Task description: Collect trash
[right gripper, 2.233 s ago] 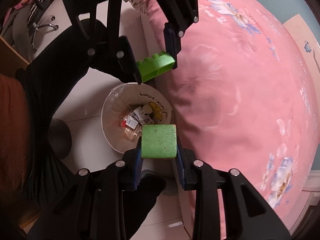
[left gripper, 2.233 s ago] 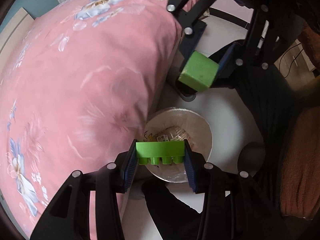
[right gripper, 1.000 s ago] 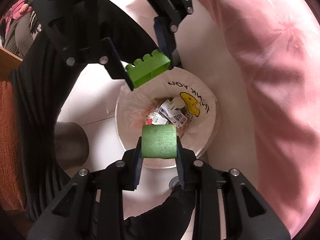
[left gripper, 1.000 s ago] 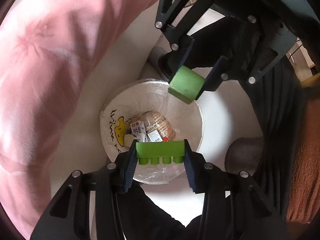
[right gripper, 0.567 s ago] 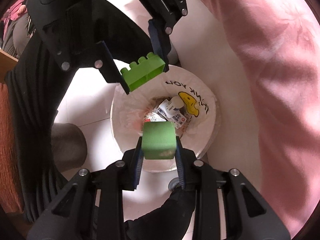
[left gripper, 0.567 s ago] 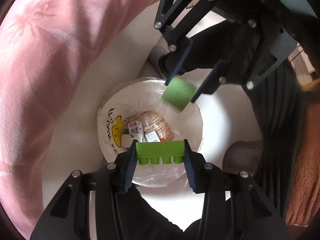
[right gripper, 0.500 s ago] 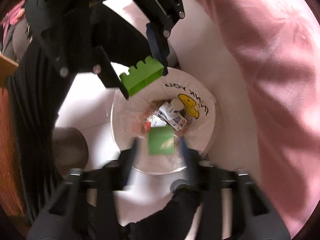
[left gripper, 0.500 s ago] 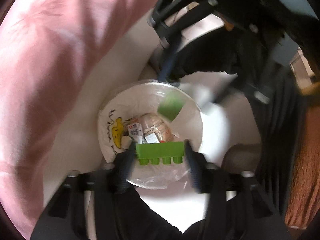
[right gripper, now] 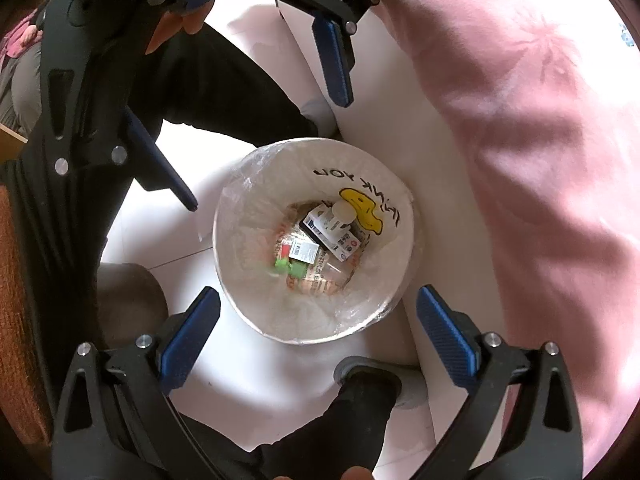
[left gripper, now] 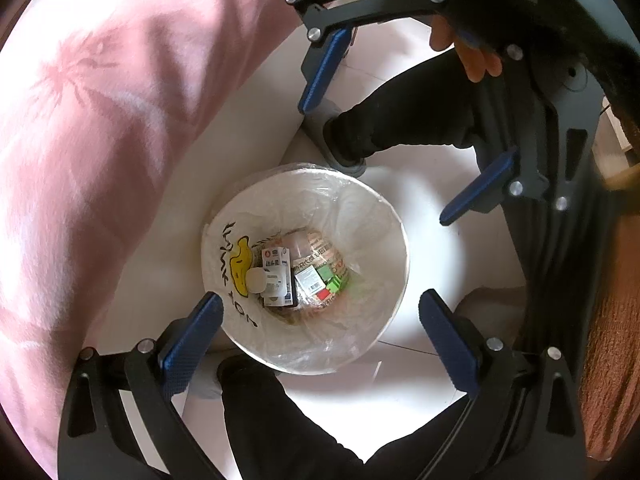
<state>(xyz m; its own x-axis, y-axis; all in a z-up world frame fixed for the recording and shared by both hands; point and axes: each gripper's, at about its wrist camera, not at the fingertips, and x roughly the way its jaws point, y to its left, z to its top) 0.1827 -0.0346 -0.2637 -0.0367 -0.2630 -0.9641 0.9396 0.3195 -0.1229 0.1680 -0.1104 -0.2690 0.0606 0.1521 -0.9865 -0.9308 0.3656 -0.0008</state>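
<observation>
Through my left wrist camera, my left hand-held gripper (left gripper: 320, 320), jaws just spread and empty, hangs above the bin (left gripper: 394, 236); green blocks (left gripper: 334, 282) lie inside among wrappers (left gripper: 276, 266). Right view: my right hand-held gripper (right gripper: 318, 320), likewise just opened, is over that bin.

bin liner (left gripper: 360, 216): glossy clear plastic | blanket (left gripper: 100, 120): soft pink cloth | floor (left gripper: 420, 380): smooth

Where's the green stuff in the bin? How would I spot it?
Beside the pink bedspread stands a round white bin lined with clear plastic. At its bottom, among white labelled packets, lie the green blocks, the only bright green things there.
</observation>
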